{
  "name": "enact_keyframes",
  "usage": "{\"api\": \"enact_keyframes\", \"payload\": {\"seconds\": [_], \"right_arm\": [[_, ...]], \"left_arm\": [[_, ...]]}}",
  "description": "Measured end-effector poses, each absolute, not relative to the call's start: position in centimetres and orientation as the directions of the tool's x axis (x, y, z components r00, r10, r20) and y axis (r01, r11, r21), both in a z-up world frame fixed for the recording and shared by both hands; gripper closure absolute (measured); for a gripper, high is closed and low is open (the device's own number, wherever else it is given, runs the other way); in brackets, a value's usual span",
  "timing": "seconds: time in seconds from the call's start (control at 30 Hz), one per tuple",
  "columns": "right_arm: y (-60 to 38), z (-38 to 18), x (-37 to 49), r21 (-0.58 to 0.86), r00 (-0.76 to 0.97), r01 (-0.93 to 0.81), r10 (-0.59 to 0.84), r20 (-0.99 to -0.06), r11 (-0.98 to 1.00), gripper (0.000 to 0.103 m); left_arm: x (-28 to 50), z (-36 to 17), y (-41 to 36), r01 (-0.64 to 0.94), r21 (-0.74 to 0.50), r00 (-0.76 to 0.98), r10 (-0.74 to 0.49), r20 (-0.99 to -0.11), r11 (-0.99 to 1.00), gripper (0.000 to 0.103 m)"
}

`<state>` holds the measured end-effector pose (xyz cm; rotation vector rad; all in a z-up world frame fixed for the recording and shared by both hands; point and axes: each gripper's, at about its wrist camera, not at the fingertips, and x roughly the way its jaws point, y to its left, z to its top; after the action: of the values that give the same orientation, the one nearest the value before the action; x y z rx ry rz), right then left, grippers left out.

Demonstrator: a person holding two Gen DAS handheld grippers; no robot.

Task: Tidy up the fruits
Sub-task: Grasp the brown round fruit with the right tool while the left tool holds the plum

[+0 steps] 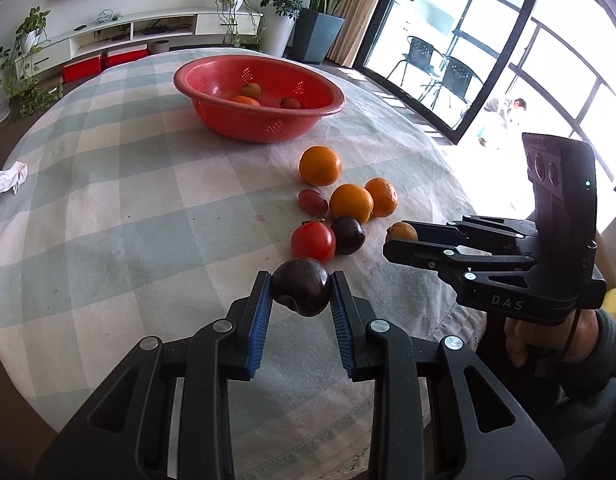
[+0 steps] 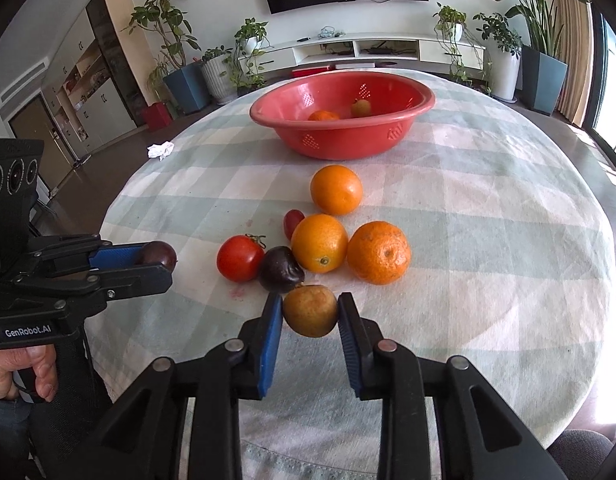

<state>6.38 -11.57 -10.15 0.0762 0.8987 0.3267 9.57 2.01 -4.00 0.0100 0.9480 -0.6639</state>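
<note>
My left gripper is shut on a dark purple plum, also seen in the right wrist view. My right gripper is shut on a brownish-yellow fruit, seen from the left wrist view too. On the checked cloth lie three oranges, a red tomato, a second dark plum and a small red fruit. The red basket beyond holds a few fruits.
A crumpled white tissue lies at the table's far left edge. The round table's edge curves close on the right, with glass doors behind. Plants and a TV cabinet stand beyond the table.
</note>
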Motion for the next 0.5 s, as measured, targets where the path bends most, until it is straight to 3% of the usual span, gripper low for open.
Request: {"api": "enact_keyframes", "payload": {"seconds": [0.5], "right_arm": [[-15.4, -6.7, 7.2, 0.304, 0.626, -0.215, 0.369, -0.687, 0.928, 0.072]], "left_arm": [[12.5, -0.8, 2.9, 0.506, -0.287, 0.467, -0.538, -0.702, 0.814, 0.076]]}}
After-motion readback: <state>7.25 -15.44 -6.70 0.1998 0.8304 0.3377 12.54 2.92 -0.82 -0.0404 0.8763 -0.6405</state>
